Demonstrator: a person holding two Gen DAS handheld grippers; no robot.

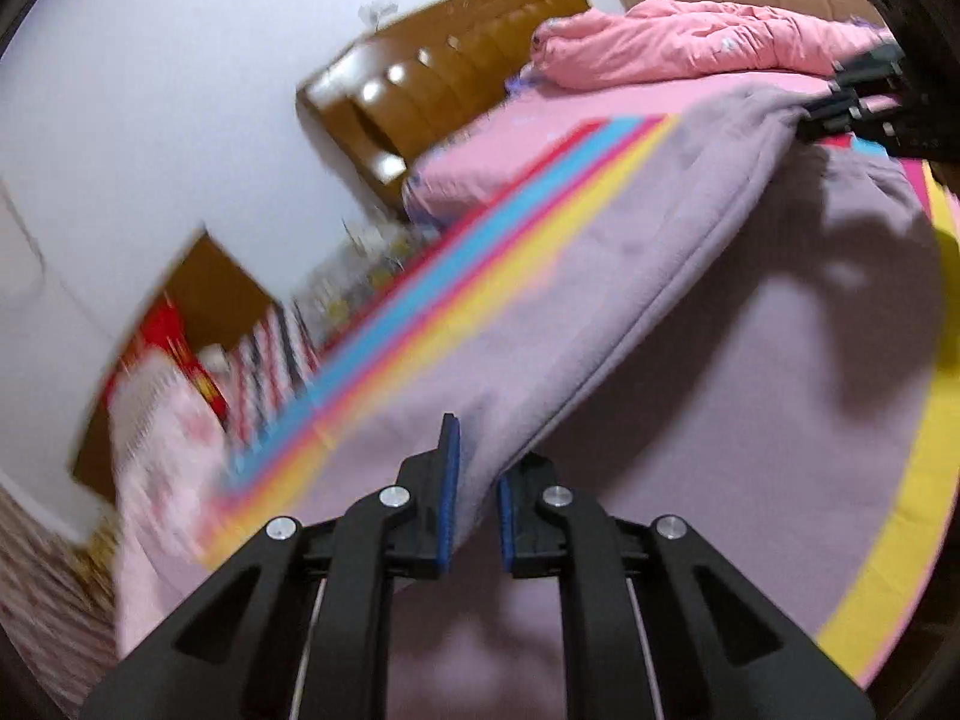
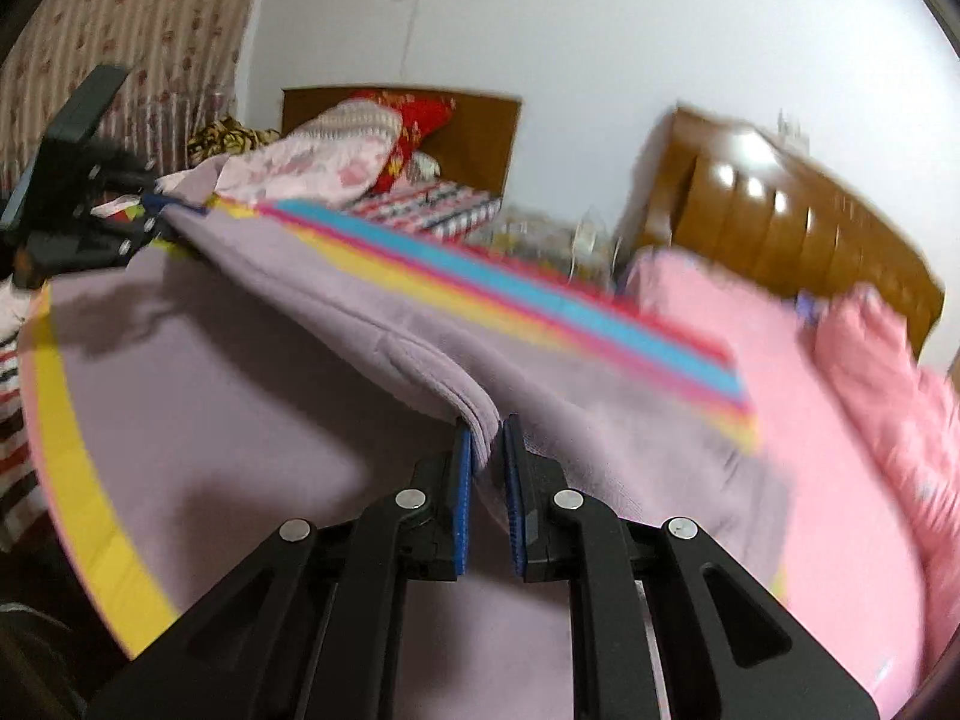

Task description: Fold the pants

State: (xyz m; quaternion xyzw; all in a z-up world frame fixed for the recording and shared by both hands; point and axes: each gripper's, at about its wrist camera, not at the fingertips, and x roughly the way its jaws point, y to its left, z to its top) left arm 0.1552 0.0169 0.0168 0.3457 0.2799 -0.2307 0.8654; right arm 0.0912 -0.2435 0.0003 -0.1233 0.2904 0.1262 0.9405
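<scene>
The lilac pants (image 1: pixel 600 276) are held up off the bed, stretched between both grippers, with more lilac cloth below. My left gripper (image 1: pixel 477 468) is shut on one end of the pants' edge. My right gripper (image 2: pixel 489 444) is shut on the other end of the pants (image 2: pixel 372 324). Each gripper shows in the other's view: the right gripper (image 1: pixel 840 105) at upper right, the left gripper (image 2: pixel 144 216) at upper left, both clamping the cloth. The views are motion blurred.
A striped mat in yellow, pink and blue (image 1: pixel 492 252) lies on the pink bed (image 2: pixel 810 480). A pink quilt (image 1: pixel 690 42) is bunched by the wooden headboard (image 1: pixel 456 66). A second bed with pillows (image 2: pixel 372 150) stands beyond.
</scene>
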